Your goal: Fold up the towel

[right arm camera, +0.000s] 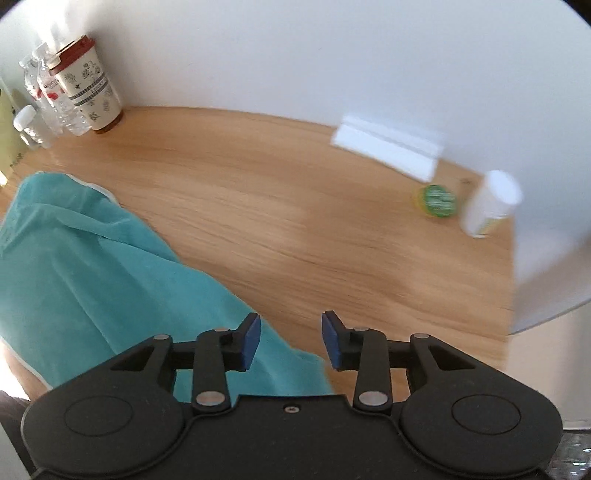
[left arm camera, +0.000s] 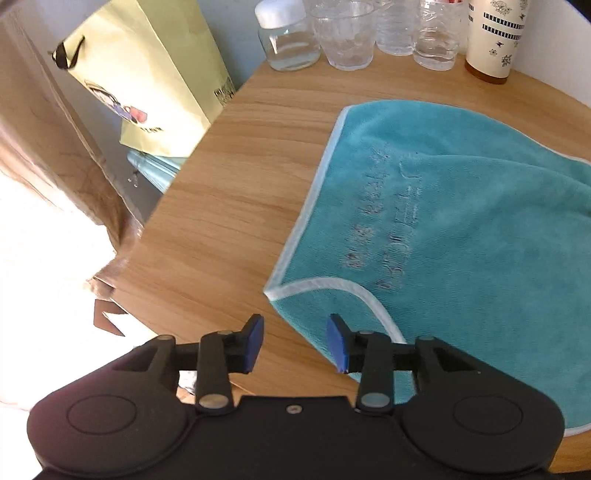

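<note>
My left gripper [left arm camera: 295, 341] hangs with its blue pads spread apart and nothing between them, just off the near corner of the teal towel [left arm camera: 461, 229], where the white-trimmed hem is turned over onto itself. My right gripper [right arm camera: 290, 339] is likewise spread and empty — its left finger above the towel's [right arm camera: 92, 277] right-hand edge, the other over bare wood. The towel lies rumpled on the wooden table [left arm camera: 229, 206], a fold ridge running across it, toward the table's near edge. Along the far edge stand a white-capped glass jar [left arm camera: 286, 35], a clear tumbler [left arm camera: 345, 33], plastic water bottles [left arm camera: 436, 35] and a patterned cream cup [left arm camera: 493, 38]. Off the left edge hangs a yellow paper bag [left arm camera: 147, 77].
</note>
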A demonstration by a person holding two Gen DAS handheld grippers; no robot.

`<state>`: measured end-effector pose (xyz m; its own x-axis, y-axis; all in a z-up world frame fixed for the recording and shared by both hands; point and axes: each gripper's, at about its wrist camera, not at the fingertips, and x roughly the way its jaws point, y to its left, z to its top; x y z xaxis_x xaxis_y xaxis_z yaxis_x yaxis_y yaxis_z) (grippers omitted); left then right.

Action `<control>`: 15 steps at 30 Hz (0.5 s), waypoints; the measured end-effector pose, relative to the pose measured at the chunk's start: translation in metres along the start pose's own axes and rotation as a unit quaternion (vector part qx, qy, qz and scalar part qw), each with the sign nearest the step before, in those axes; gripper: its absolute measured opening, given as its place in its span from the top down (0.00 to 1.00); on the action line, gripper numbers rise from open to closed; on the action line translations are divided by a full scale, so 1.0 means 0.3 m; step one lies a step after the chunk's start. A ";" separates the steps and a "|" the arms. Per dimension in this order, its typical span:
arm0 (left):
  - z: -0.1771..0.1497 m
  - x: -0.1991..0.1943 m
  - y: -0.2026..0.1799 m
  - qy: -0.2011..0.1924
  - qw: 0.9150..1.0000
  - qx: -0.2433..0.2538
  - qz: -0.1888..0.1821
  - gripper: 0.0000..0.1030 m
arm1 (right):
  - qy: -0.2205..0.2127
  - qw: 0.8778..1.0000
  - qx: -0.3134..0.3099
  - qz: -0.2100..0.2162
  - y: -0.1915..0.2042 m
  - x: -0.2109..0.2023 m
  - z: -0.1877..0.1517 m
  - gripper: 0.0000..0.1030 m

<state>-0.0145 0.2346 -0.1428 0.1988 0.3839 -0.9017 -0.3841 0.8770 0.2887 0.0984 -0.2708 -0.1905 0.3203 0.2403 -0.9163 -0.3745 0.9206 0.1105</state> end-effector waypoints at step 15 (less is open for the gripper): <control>0.091 -0.057 -0.073 -0.052 0.998 0.014 -0.036 0.52 | 0.015 0.993 -0.065 0.102 0.261 -0.012 -0.112 0.95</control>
<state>0.0152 0.2166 -0.1248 0.3185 0.3456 -0.8827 -0.3399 0.9109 0.2340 0.0387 -0.2099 -0.1916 0.2002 0.4066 -0.8914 -0.5381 0.8060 0.2468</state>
